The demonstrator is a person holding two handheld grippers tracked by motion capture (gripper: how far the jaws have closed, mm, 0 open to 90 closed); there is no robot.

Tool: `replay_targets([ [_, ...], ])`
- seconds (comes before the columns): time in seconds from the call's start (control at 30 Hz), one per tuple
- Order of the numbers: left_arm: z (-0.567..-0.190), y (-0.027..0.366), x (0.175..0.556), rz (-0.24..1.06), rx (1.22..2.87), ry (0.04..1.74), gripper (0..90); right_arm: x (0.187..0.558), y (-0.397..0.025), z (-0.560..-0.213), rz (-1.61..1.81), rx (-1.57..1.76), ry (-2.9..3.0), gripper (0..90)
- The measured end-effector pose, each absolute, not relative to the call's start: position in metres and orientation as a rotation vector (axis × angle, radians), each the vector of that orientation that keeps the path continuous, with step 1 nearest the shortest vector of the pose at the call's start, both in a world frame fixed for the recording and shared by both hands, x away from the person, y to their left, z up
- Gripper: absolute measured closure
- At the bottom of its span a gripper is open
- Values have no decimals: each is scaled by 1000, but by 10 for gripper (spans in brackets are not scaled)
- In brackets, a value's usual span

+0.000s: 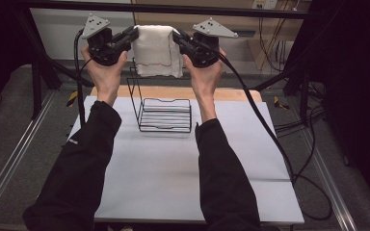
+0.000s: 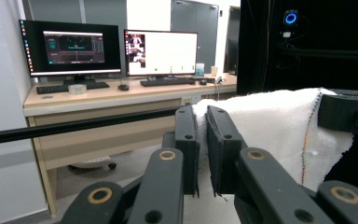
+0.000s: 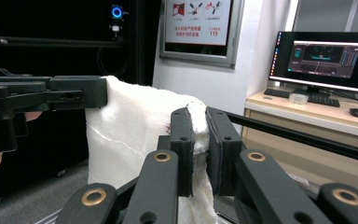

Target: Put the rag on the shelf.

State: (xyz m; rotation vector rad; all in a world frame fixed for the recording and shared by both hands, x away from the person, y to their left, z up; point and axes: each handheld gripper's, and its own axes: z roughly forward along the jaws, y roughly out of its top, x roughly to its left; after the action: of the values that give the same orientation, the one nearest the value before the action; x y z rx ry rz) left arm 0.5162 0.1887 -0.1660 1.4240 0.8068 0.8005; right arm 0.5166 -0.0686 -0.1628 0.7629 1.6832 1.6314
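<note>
A white towel (image 1: 157,50) with a thin coloured stitch line hangs in the air above the far end of the table. My left gripper (image 1: 133,36) is shut on its upper left corner, and my right gripper (image 1: 177,37) is shut on its upper right corner. In the left gripper view the towel (image 2: 270,121) is pinched between the black jaws of my left gripper (image 2: 202,128), with the other gripper at its far edge. In the right gripper view my right gripper (image 3: 198,126) clamps a fold of the towel (image 3: 130,135). A black wire rack (image 1: 161,113) stands on the table below the towel.
The table is covered by a white sheet (image 1: 173,168), with a wooden strip (image 1: 173,92) at its far edge. A black frame bar (image 1: 173,8) crosses behind the towel. Cables (image 1: 270,134) trail to the right. A desk with monitors (image 2: 107,49) stands beyond the frame.
</note>
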Motion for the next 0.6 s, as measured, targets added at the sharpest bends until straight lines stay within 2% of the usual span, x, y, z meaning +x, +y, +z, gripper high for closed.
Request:
replay_targets([
  [0.6,-194,195,517,761,1446,813,833,518,-65,-190,1585,785,1751,822],
])
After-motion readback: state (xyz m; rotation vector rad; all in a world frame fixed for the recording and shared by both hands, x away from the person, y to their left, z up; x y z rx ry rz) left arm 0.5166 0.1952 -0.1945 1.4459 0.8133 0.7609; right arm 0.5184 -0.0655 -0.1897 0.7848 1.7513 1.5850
